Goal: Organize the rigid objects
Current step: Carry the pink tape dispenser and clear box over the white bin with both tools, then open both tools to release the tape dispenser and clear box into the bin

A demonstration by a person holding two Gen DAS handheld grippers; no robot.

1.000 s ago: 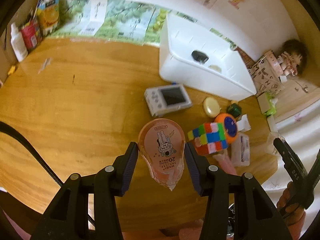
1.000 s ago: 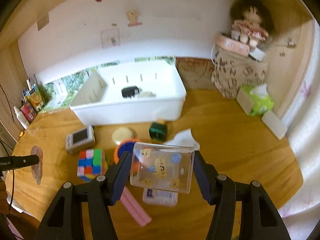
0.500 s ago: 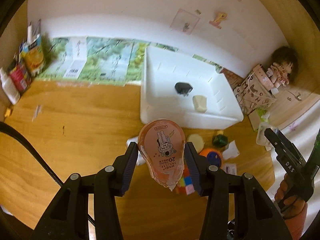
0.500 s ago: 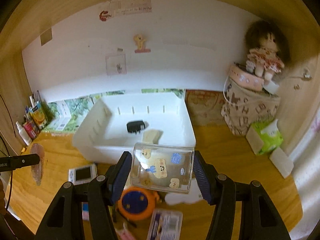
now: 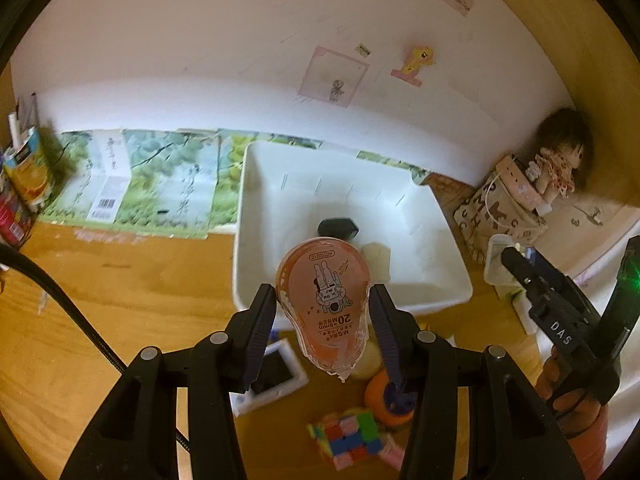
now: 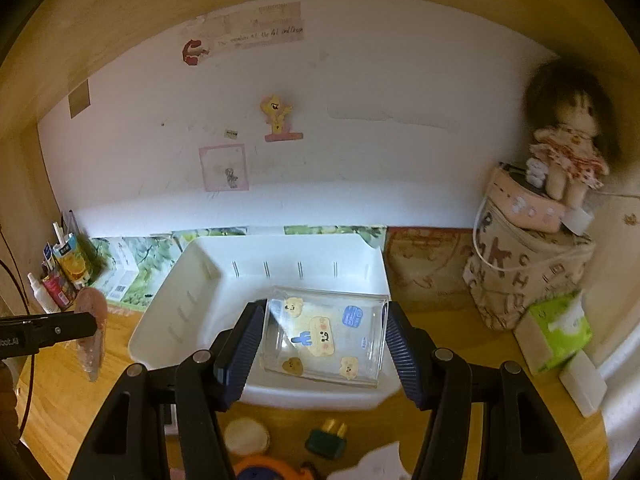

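My left gripper [image 5: 323, 316] is shut on an orange correction-tape dispenser [image 5: 323, 300] and holds it in the air in front of the white bin [image 5: 256, 264]. My right gripper [image 6: 324, 340] is shut on a clear plastic box with stickers [image 6: 324, 336] above the front of the white bin [image 6: 160, 328]. The bin holds a black object [image 5: 338, 227] and a beige block [image 5: 376, 258]. The left gripper and its dispenser also show in the right wrist view [image 6: 91, 332] at the far left.
On the wooden table in front of the bin lie a small white camera [image 5: 272, 376], a colour cube [image 5: 352, 436], an orange round toy [image 5: 390, 400], a cream disc [image 6: 246, 436] and a green plug [image 6: 326, 438]. A doll on a bag [image 6: 568, 152] stands right.
Both grippers have risen and moved forward toward the white bin with their objects. The bin now sits right under the clear box; the table items have slid to the bottom of both views.
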